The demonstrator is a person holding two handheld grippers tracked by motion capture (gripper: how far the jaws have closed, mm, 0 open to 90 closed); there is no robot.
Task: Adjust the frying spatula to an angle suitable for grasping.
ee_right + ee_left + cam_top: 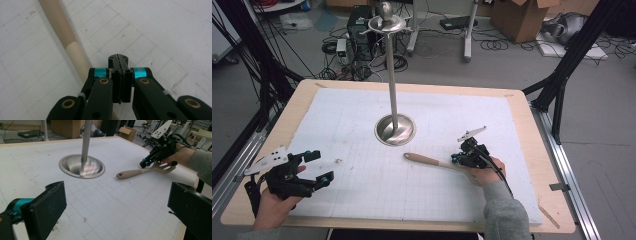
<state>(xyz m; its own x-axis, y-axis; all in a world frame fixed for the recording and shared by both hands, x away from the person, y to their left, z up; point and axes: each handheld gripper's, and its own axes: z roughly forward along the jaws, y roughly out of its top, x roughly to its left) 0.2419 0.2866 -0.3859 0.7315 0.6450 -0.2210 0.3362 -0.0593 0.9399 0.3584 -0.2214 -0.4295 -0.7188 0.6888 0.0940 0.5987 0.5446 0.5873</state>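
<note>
One spatula on tabletop; right hand-held gripper jaws together beside it, unclamped; left hand-held gripper jaws apart. Next, probably: opening, grasping handle.

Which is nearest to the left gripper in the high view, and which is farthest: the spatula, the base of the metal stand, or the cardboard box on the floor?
From the left gripper:
1. Base of the metal stand, at the table's middle; the spatula, right of centre, is nearly as close.
2. Cardboard box, on the floor beyond the table's far right corner.
</note>
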